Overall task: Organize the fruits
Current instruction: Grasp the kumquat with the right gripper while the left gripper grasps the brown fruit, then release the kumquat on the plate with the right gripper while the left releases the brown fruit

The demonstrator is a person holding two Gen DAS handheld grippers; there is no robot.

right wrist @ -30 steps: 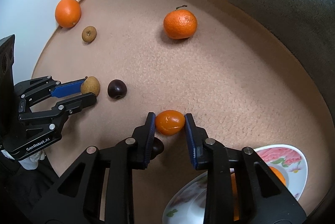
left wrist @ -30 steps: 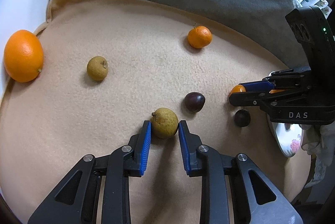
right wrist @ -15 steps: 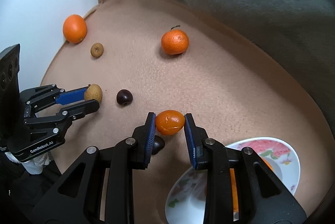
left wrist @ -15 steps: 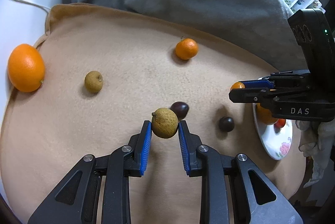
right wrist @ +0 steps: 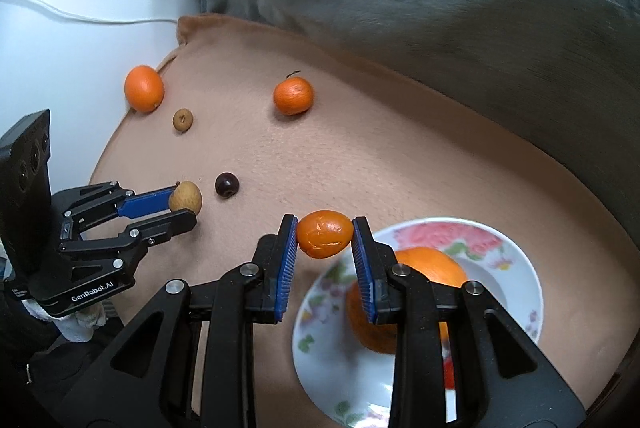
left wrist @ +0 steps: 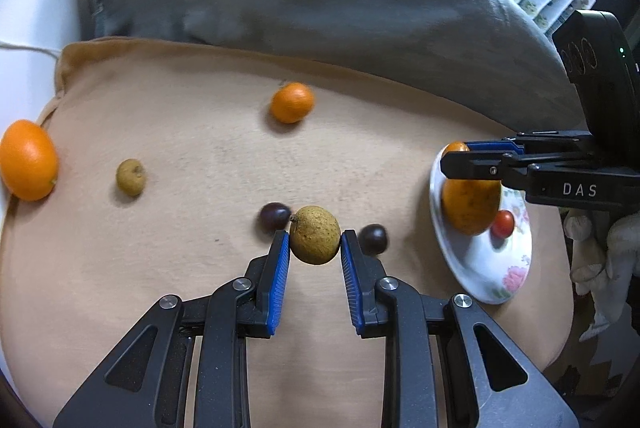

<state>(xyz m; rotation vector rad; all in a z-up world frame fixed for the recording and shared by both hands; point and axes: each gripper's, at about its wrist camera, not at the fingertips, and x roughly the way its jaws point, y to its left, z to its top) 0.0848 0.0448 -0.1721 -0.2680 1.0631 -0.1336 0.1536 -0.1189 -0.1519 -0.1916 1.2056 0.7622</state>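
Currently: left gripper [left wrist: 315, 248] pinches a round tan-brown longan [left wrist: 315, 234] above the beige fleece blanket [left wrist: 200, 132]; right gripper [right wrist: 324, 242] pinches a small oval orange kumquat [right wrist: 324, 234] over the floral white plate [right wrist: 516, 260] holding an orange [right wrist: 430, 266].

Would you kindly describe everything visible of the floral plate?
The floral plate is round, white and glossy, seemingly ceramic, with pink flowers and green leaves printed round its rim. It rests on the tan blanket near its right edge. A large orange and a small red fruit lie in it. The right tongs hover over its rim, holding a small orange fruit.
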